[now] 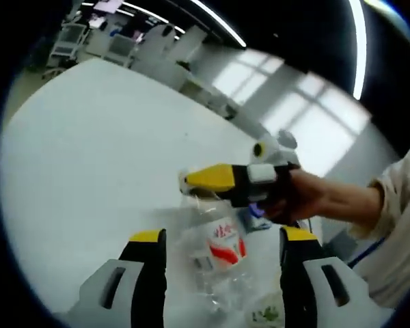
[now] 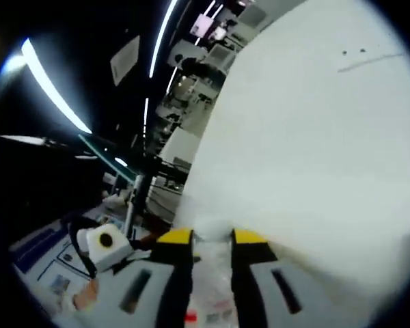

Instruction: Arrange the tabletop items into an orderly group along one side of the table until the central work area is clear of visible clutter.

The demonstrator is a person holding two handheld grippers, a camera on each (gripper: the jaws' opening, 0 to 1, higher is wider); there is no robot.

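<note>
Where the left gripper view looks down over the white table (image 1: 102,157), the left gripper (image 1: 224,246) has its two yellow-tipped jaws spread wide, one to each side of a crumpled clear plastic bottle (image 1: 219,256) with a red and white label. The bottle sits in the gap between the jaws, and neither jaw can be seen pressing on it. From the right side of that view the right gripper (image 1: 191,183) reaches in, held by a person's hand (image 1: 297,198) with a pale sleeve (image 1: 403,205) behind it; its yellow tip meets the upper end of the bottle, though whether it pinches the plastic cannot be told from this side. A small blue object (image 1: 257,212) lies just under the hand, too blurred to name. Beyond the table's far edge stand office chairs (image 1: 119,44) and bright windows (image 1: 307,113). In the right gripper view, the right gripper (image 2: 212,239) shows its jaws drawn close together, with only a narrow gap left, and crinkled clear plastic of the bottle (image 2: 215,287) with a bit of red label lies between them, apparently pinched. The table (image 2: 307,137) runs off to the upper right, bare and white. At the lower left the left gripper (image 2: 106,246) shows as a white block with black cable.
</note>
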